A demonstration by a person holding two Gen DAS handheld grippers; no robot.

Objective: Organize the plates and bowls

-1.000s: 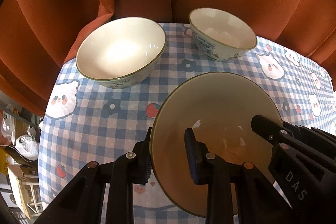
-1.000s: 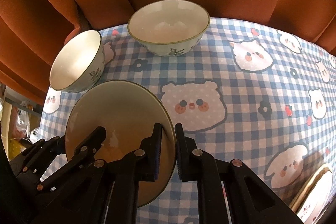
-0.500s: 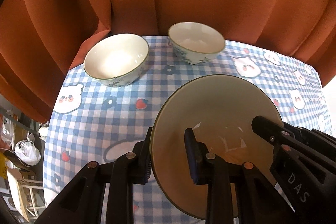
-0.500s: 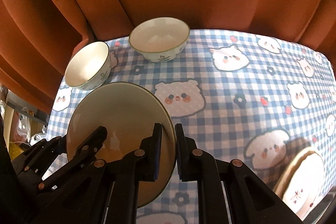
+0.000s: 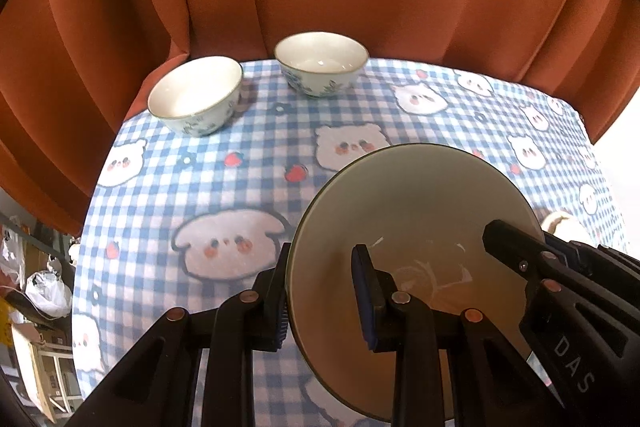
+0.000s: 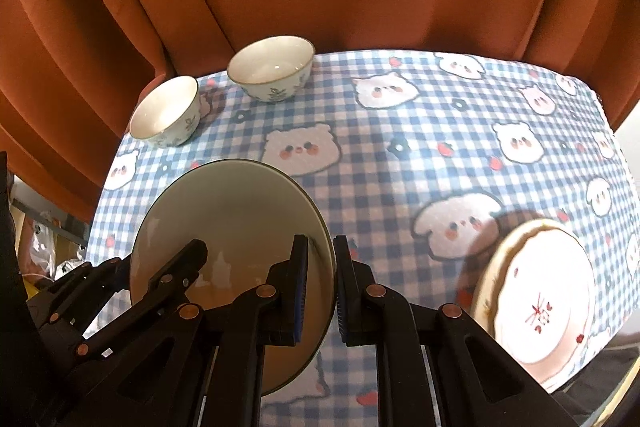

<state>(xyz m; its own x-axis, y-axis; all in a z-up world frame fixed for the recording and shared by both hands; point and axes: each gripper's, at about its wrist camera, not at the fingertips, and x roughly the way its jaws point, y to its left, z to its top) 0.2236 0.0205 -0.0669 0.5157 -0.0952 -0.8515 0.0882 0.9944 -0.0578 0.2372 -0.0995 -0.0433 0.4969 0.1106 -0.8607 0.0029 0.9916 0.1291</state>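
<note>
With my left gripper (image 5: 322, 293) and my right gripper (image 6: 321, 287) I hold one pale plate (image 5: 416, 227) by opposite edges, both sets of jaws clamped on its rim, above the checked counter (image 5: 248, 195), well apart from two bowls (image 5: 196, 95) at the far edge.

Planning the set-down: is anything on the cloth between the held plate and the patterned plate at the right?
Nothing visible. The plate, clamped by the left gripper and right gripper, has only bare tablecloth between it and the patterned plate. Both bowls sit far back.
</note>
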